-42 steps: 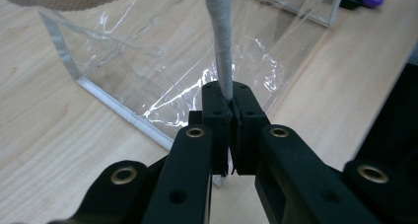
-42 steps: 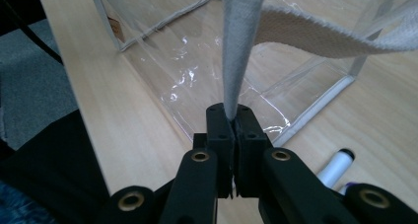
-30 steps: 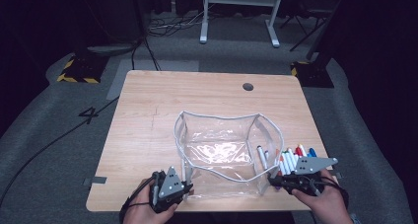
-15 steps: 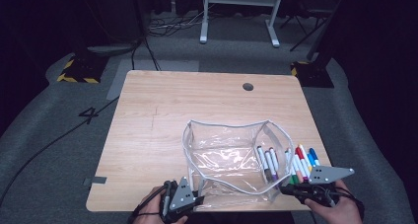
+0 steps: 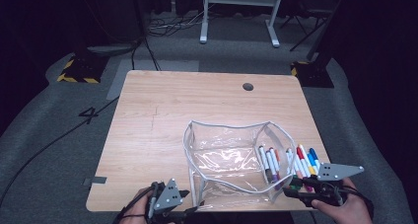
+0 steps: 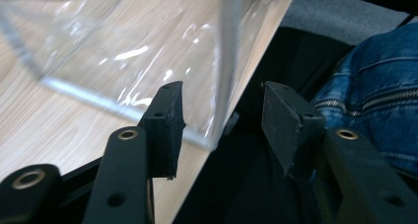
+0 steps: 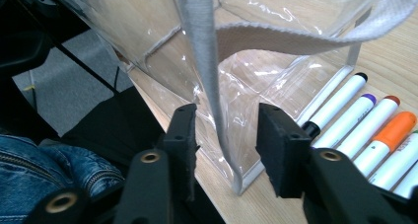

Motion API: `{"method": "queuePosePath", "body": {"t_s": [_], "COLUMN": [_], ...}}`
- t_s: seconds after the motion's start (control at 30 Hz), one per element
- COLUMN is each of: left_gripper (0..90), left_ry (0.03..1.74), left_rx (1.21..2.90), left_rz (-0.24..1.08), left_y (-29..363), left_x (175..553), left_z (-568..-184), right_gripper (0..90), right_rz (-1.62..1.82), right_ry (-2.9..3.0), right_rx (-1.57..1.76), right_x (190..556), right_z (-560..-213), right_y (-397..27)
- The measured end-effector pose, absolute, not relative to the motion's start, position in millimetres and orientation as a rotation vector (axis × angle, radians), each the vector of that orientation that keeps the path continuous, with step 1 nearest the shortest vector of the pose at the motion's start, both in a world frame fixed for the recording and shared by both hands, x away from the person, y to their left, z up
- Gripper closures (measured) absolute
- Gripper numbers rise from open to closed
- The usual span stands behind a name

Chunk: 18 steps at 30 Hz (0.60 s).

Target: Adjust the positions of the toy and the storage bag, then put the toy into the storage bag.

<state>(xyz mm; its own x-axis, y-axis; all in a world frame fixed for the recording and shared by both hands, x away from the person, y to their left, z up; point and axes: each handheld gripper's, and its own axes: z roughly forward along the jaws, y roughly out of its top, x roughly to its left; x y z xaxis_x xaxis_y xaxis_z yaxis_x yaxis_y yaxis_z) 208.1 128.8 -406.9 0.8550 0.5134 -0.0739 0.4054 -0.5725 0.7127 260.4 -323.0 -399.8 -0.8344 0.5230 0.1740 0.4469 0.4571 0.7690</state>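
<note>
A clear plastic pouch with a grey fabric-bound rim (image 5: 229, 157) stands open-topped on the light wooden table (image 5: 162, 110), at the near edge, right of centre. The left gripper (image 5: 190, 209) sits at the pouch's near-left corner; in the left gripper view (image 6: 222, 115) its jaws have just been opening and stand apart, the corner edge of the pouch (image 6: 224, 61) rising between them, neither pad pressing on it. The right gripper (image 5: 291, 187) sits at the near-right corner; in the right gripper view (image 7: 226, 135) its jaws have likewise just been opening and stand apart, the grey seam of the pouch (image 7: 202, 46) hanging between the pads without contact. A row of coloured marker pens with white barrels (image 5: 303, 160) lies on the table just right of the pouch, and a few pens (image 5: 271, 162) show at its right end, whether inside or behind the clear wall I cannot tell.
</note>
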Motion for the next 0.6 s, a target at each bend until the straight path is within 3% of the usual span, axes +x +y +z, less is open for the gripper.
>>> {"method": "queuePosePath", "body": {"t_s": [0.6], "left_gripper": [37.7], "left_ry": [0.842], "left_rx": [2.114], "left_rz": [0.362], "left_y": [167.9], "left_x": [277.2], "left_z": [-409.4], "right_gripper": [55.4], "right_rz": [1.248], "right_ry": [2.517], "right_rx": [1.012], "right_x": [268.5], "right_z": [-397.3], "right_y": [-360.8]}}
